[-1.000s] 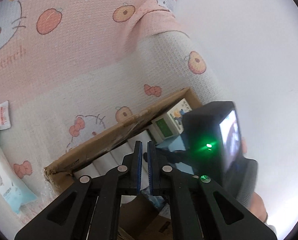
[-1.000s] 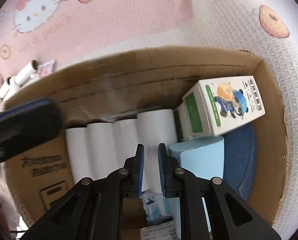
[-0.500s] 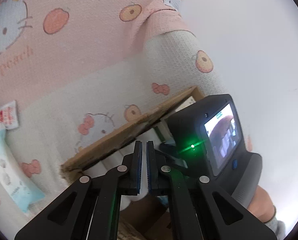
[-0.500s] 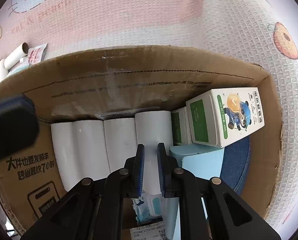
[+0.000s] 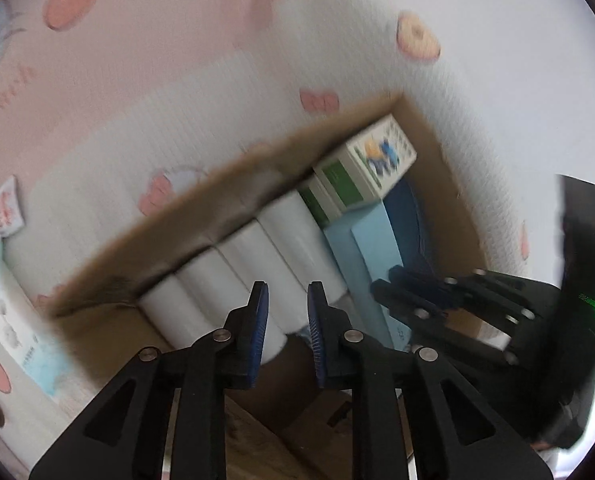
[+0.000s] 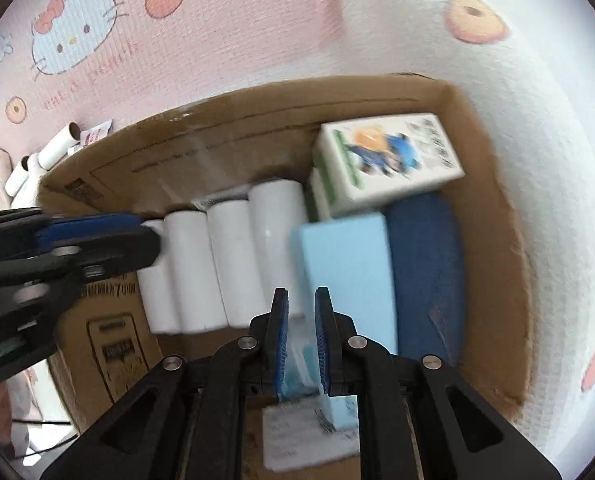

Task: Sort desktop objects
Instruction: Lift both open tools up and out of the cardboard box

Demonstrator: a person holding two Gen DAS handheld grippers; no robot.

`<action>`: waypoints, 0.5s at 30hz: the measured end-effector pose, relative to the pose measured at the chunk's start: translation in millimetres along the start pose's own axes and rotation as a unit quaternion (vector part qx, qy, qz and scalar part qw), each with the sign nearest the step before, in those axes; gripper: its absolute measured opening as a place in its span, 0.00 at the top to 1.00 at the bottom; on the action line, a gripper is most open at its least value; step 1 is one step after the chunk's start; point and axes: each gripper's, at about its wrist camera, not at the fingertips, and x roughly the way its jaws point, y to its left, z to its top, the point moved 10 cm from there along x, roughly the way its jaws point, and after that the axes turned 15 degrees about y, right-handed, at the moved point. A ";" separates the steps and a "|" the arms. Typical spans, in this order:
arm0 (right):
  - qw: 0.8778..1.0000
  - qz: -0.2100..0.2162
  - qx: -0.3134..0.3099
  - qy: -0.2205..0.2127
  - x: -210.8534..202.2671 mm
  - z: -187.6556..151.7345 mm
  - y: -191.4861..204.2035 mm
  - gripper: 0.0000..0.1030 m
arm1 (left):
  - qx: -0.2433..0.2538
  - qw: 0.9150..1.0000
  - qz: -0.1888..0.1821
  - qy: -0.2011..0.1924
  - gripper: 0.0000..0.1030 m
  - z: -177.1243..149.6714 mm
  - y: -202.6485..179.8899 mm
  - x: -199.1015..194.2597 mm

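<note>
An open cardboard box (image 6: 257, 120) sits on a pink and white cartoon cloth. It holds several white rolls (image 6: 233, 264) side by side, a green-and-white carton (image 6: 385, 160), a light blue box (image 6: 345, 264) and a dark blue item (image 6: 425, 264). My left gripper (image 5: 285, 292) hangs over the near ends of the rolls (image 5: 257, 256). Its jaws are opening and nothing is between them. My right gripper (image 6: 300, 296) is shut above the box, over a small blue-white packet (image 6: 297, 360) on the box floor. The left wrist view shows the right gripper (image 5: 381, 284) beside the light blue box (image 5: 369, 248).
Outside the box on the cloth (image 6: 177, 40) lie cardboard tubes (image 6: 45, 152), a red-and-white sachet (image 5: 1, 208) and a pale tissue pack (image 5: 1, 304). A white printed label (image 6: 309, 436) shows on the box floor near me. The cardboard wall (image 5: 201, 204) rises behind the rolls.
My left gripper has tipped down over the box and its jaws have parted. The right gripper has shifted sideways, away from the left one, and stays shut. The left fingers now show in the right wrist view.
</note>
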 end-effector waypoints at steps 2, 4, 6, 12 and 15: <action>1.000 -0.010 0.004 -0.005 -5.1 -8.4 -13.3 0.91 | 0.000 0.999 -0.022 0.025 0.80 0.3 -13.1 18.5; 1.000 -0.019 0.012 -0.011 -7.7 -13.9 -27.4 0.91 | -0.027 0.998 -0.034 0.046 0.81 2.0 -15.5 36.3; 1.000 -0.014 0.020 -0.016 -15.1 -22.2 -36.2 0.91 | -0.049 0.997 -0.025 0.050 0.91 3.4 -11.4 48.1; 0.999 0.013 0.007 -0.031 -33.6 -35.3 -39.9 0.90 | -0.083 0.996 -0.037 0.023 0.96 3.9 -10.4 69.6; 1.000 0.013 0.002 -0.029 -34.1 -35.5 -41.9 0.90 | -0.097 0.994 -0.036 0.021 0.96 1.6 -11.1 74.4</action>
